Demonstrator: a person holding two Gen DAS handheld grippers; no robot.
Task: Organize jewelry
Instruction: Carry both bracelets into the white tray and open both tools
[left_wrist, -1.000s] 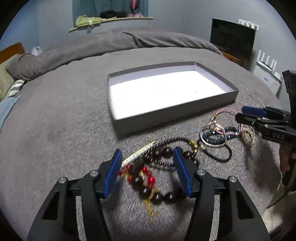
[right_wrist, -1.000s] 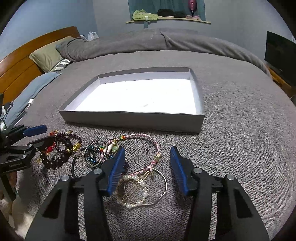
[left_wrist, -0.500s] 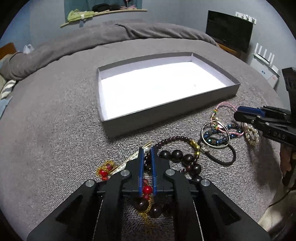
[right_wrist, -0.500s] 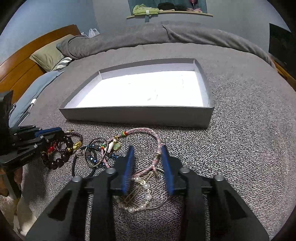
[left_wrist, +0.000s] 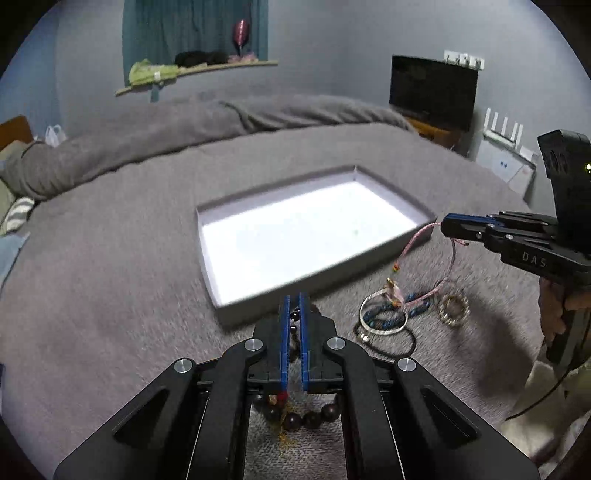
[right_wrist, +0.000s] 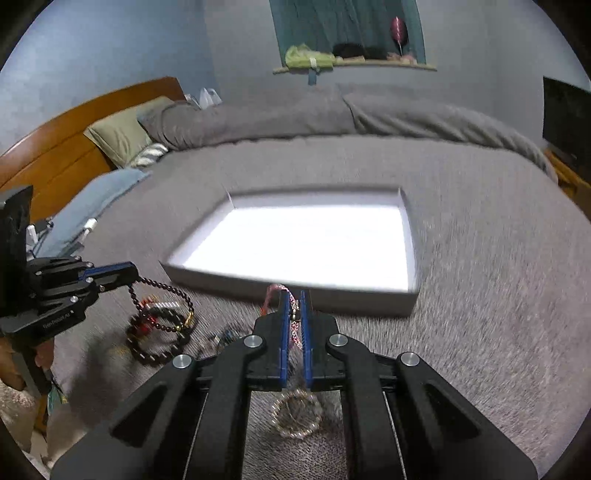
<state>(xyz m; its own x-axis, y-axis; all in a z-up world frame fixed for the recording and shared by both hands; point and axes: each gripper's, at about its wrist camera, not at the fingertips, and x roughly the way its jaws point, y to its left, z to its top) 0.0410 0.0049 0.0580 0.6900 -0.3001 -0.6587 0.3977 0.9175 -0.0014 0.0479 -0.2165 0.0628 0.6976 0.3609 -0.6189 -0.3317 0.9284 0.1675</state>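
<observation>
A shallow grey box (left_wrist: 413, 209) (right_wrist: 406, 206) with a white floor lies on the grey bedspread. My left gripper (left_wrist: 292, 301) (right_wrist: 129, 275) is shut on a dark bead necklace (right_wrist: 162, 286) (left_wrist: 312, 419) and holds it lifted, its loops hanging with red and gold beads. My right gripper (right_wrist: 293, 297) (left_wrist: 445, 225) is shut on a pink cord bracelet (left_wrist: 417, 240) (right_wrist: 273, 291) and holds it raised near the box's front right corner. A pearl bracelet (left_wrist: 453, 311) (right_wrist: 295, 417), a silver bangle (left_wrist: 382, 319) with blue beads and a black band (left_wrist: 406, 347) lie on the bedspread.
A rolled grey duvet (left_wrist: 221, 122) lies across the far side of the bed. Pillows (right_wrist: 118, 136) and a wooden headboard (right_wrist: 55, 144) are at the left. A television (left_wrist: 432, 92) and a white router (left_wrist: 502, 144) stand at the right.
Both grippers have lifted with their jewelry, the right one closing fully on the pink cord. The views have tilted up and the box now sits farther ahead.
</observation>
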